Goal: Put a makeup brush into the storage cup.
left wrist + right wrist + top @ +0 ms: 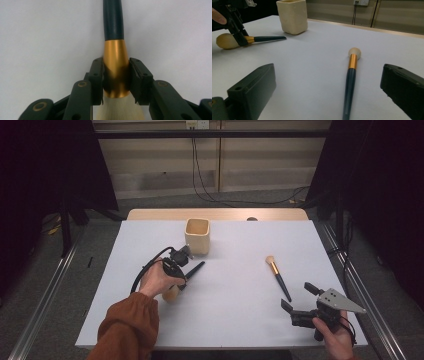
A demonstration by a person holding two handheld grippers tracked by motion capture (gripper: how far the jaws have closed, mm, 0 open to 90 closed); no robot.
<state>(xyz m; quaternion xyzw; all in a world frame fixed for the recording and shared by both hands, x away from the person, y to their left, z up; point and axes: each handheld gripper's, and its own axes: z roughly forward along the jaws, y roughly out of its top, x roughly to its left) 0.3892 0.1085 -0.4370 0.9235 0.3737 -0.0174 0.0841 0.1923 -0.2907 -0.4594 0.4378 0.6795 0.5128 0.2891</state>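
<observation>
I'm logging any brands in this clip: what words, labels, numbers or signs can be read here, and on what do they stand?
None: no readable text on anything.
Large makeup brush in the left claw: plain gold ferrule and dark handle, no print.
Slim makeup brush lying on the table: no marking.
Cream square cup: blank walls.
Right claw: no lettering visible.
Wall socket: too small to tell.

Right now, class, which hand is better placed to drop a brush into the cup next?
Left. Its claw is already shut on the large brush close beside the cup, while the right claw is open, holding nothing.
</observation>
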